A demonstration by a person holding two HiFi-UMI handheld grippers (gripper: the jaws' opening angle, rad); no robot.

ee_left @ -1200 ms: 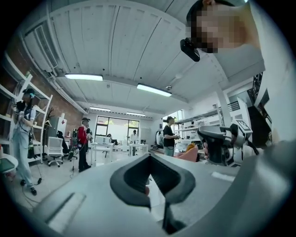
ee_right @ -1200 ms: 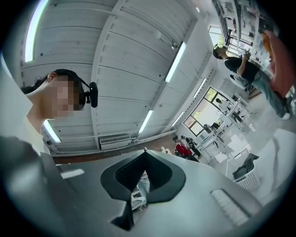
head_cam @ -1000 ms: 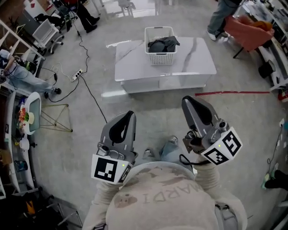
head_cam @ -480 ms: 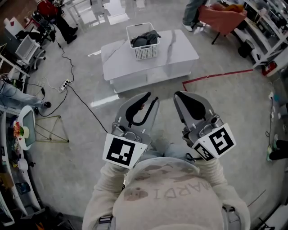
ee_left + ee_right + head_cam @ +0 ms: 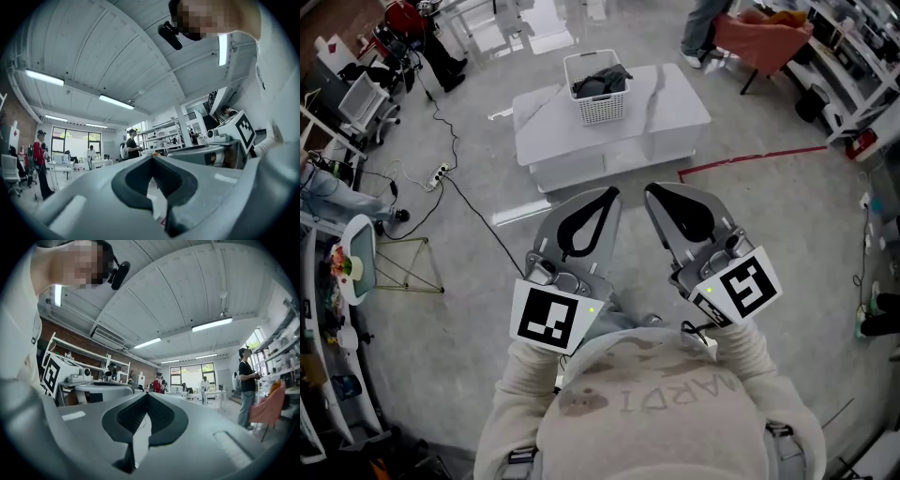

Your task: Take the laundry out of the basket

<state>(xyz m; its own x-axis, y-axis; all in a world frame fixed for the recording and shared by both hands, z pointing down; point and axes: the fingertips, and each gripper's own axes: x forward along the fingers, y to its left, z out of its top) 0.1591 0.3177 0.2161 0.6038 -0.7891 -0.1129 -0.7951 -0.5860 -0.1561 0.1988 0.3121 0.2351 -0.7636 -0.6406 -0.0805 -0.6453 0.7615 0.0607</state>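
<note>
Left gripper (image 5: 607, 193): held low, close before the holder's chest; jaws pressed together, tips meeting; its dark pads (image 5: 130, 186) touch at the tip in the left gripper view, with only the moulded hollow behind them and nothing gripped; left marker cube (image 5: 551, 319) at its rear end, nearest the holder.

Right gripper (image 5: 652, 188): just beside the left gripper, tips leaning toward each other but apart; jaws likewise closed tip to tip on nothing, pads (image 5: 126, 420) meeting at the front; right marker cube (image 5: 739, 289) at its rear.

Basket (image 5: 606, 109): white, slatted, upright; straight ahead of both grippers and well apart from them; stands on the far side of the table (image 5: 670, 108).

Laundry (image 5: 598, 81): dark, bunched; inside the basket, rising to its rim; untouched by either gripper.

Table: low, white, glossy; between the grippers' tips and the far floor; otherwise bare.

Red line (image 5: 755, 157): on the floor, ahead and to the right of the right gripper, running off from the table's near corner.

Cable (image 5: 473, 202): black, on the floor to the left of the left gripper, leading to a power strip (image 5: 438, 174) farther left and ahead.

Chair (image 5: 761, 28): orange, far ahead and right of the right gripper, beyond the table; a standing person (image 5: 705, 26) just beside it.
</note>
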